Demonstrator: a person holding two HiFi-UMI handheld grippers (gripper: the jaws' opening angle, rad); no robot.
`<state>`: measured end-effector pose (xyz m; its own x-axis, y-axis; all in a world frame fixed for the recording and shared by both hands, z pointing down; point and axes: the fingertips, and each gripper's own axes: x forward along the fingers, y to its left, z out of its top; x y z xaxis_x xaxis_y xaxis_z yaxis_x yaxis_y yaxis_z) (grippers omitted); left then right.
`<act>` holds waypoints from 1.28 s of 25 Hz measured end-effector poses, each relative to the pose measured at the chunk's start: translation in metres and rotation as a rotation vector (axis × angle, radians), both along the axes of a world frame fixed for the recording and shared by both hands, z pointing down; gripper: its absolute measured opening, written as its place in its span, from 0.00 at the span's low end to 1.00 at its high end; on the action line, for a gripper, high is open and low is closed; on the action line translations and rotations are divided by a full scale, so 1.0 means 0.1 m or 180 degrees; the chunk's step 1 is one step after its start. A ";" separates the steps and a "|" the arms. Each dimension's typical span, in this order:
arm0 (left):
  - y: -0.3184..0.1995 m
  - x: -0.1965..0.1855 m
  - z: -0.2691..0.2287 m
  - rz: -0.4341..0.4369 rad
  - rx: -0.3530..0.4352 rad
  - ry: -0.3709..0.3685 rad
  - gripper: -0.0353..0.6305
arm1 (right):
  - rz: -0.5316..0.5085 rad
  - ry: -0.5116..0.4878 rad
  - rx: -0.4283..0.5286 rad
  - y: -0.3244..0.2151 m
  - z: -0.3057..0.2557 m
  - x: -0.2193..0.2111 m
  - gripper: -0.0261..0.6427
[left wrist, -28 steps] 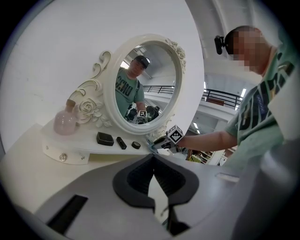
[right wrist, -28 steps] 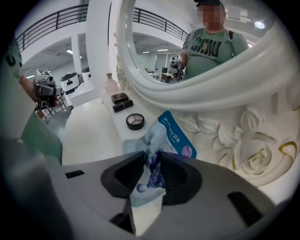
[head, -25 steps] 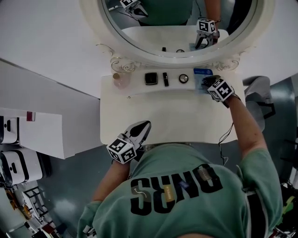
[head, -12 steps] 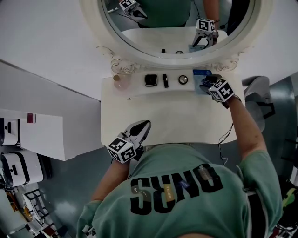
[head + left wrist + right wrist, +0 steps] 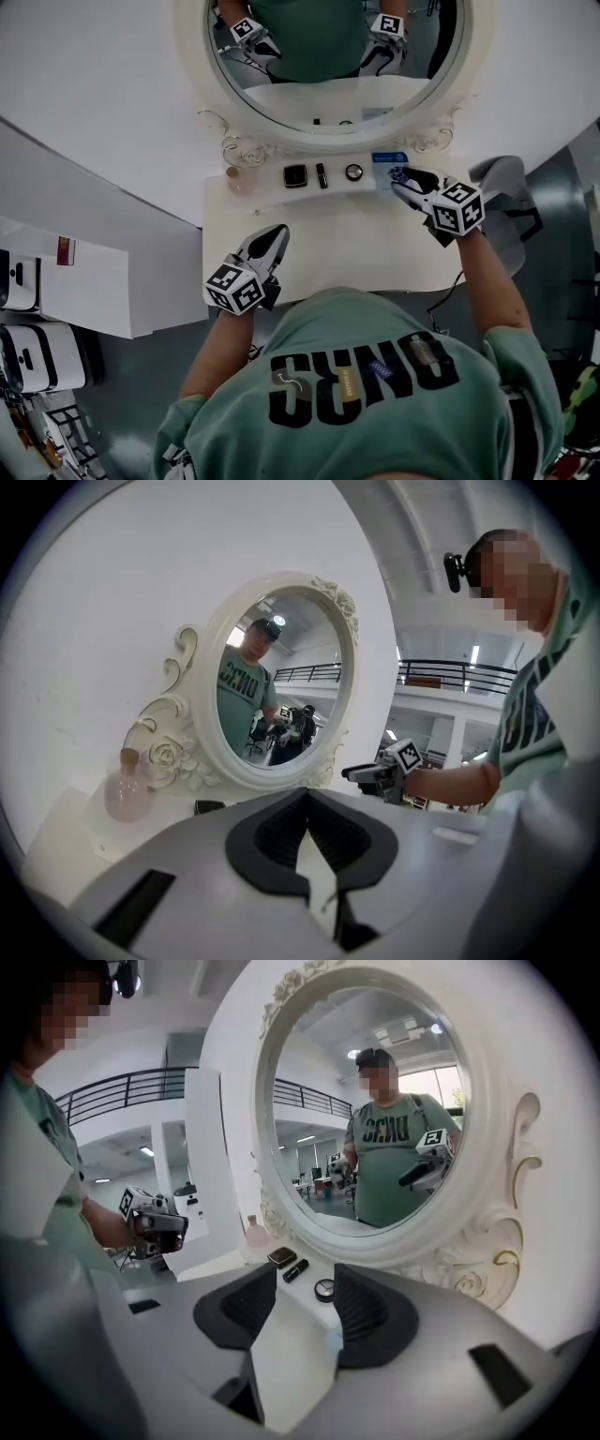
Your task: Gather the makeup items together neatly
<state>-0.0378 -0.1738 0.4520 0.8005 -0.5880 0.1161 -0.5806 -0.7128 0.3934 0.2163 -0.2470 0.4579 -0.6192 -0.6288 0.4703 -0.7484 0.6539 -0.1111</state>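
The makeup items are being kept in a row along the back of the white vanity table (image 5: pixel 328 246), just under the mirror (image 5: pixel 319 138). From left to right in the head view these are a pink bottle (image 5: pixel 240 178) standing upright, a black sq. compact (image 5: pixel 295 175), a lipstick (image 5: pixel 322 174) lying on its side, a round compact (image 5: pixel 353 172) and a blue pack (image 5: pixel 382 159). The first four are being left w/ gaps between them, none touching. The blue pack is at the right end and is partly being covered in the head view by the right gripper (image 5: pixel 399 178).

The right gripper is being held over that right end, tips aimed along the row twd. the round compact and tilted somewhat down. Its jaws are standing moderately apart and have just been closing a little. Nothing is being gripped between them, and only bare tabletop is being seen in the gap. The right forearm (image 5: pixel 489 277) is being stretched fwd. from the shoulder, w/ the marker cube facing up.

The left gripper (image 5: pixel 277 232) is being held near the table's front left, well apart from the items, roughly level and pointing twd. the mirror. Its jaw tips are being pressed together w/ nothing caught between. The left forearm (image 5: pixel 220 349) is being kept bent close beside the green shirt (image 5: pixel 375 394).
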 end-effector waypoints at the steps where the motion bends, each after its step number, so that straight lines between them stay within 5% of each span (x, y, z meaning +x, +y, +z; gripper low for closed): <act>1: -0.01 -0.01 -0.07 -0.0011 0.0045 0.0006 0.07 | 0.0040 -0.0081 0.0028 0.10 -0.05 -0.01 0.31; 7: 0.16 0.06 -0.25 0.0033 0.0149 0.0054 0.07 | 0.0335 -0.0425 0.0027 0.69 0.00 0.00 0.23; 19: 0.52 0.05 -0.10 0.0027 0.0077 0.0011 0.07 | 0.0679 -0.0547 -0.0113 1.20 0.43 0.06 0.04; 32: 0.63 0.04 -0.06 0.0013 0.0073 0.0053 0.07 | 0.0614 -0.0419 -0.0163 1.26 0.45 0.07 0.03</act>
<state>-0.0334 -0.1108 0.4457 0.8046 -0.5871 0.0892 -0.5712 -0.7242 0.3864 0.2232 -0.1215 0.5033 -0.5480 -0.7188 0.4277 -0.8358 0.4913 -0.2452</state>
